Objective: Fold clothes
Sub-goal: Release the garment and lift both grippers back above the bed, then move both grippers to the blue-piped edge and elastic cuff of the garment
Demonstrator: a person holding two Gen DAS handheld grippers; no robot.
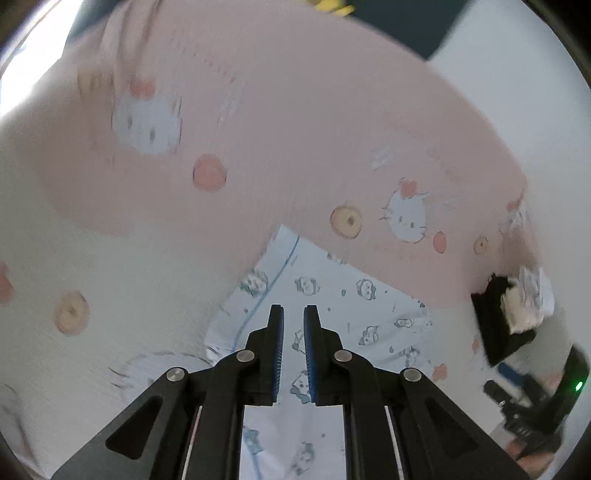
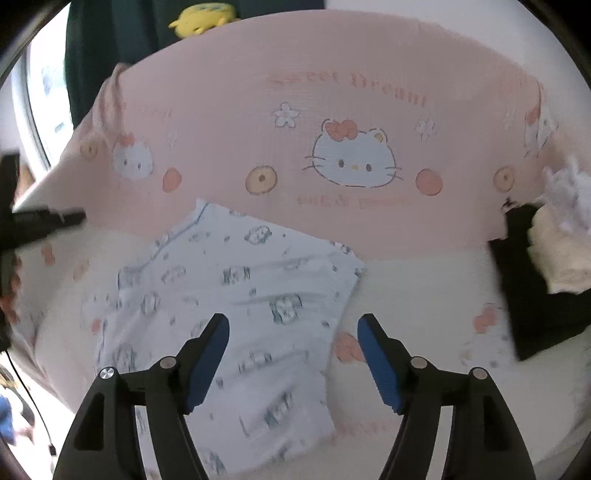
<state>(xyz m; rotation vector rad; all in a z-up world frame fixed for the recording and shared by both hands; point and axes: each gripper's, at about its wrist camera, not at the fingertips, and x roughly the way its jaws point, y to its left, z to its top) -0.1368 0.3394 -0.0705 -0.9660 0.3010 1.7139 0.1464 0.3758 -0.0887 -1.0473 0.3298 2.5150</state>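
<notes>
A pale blue garment (image 1: 332,306) with small cartoon prints lies flat on a bed. It shows fully in the right wrist view as a roughly rectangular piece (image 2: 236,295) with piping along its far left edge. My left gripper (image 1: 294,308) hovers over the garment's middle. Its fingers are open by only a narrow gap, with nothing between them. My right gripper (image 2: 293,319) hangs above the garment's near right edge, wide open and holding nothing. Both views are blurred by motion.
A pink cat-print quilt (image 2: 369,110) lies bunched across the bed behind the garment. A black folded item with white cloth on it (image 2: 535,295) sits at the right. A yellow plush toy (image 2: 203,18) is at the far edge. White printed bedding (image 2: 424,295) surrounds the garment.
</notes>
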